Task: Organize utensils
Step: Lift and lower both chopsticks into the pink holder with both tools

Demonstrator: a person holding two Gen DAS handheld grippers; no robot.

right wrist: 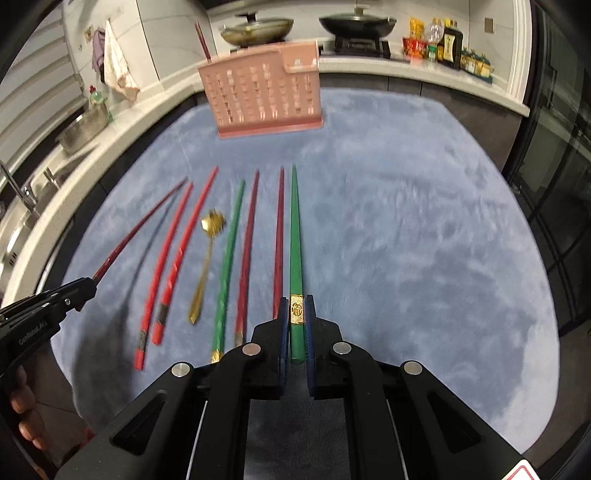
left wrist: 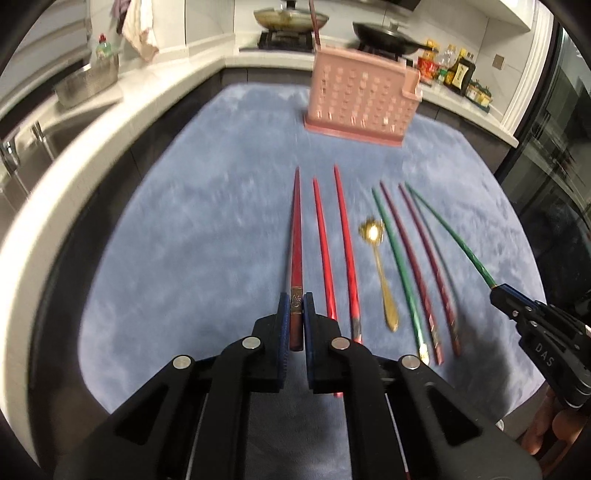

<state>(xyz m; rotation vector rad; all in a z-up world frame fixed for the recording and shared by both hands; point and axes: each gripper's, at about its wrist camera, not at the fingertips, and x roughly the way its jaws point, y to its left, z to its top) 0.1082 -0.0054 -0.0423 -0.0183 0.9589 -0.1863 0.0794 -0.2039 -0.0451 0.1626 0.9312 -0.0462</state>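
My left gripper is shut on a dark red chopstick and holds it above the blue mat, tip pointing away. My right gripper is shut on a green chopstick; it also shows in the left wrist view. On the mat lie two bright red chopsticks, a gold spoon, another green chopstick and two maroon chopsticks. A pink perforated utensil holder stands at the mat's far end with one dark red chopstick in it.
The blue mat covers the table. A white counter runs behind with a sink, a metal bowl, two pans on a stove and sauce bottles. A dark glass door is at right.
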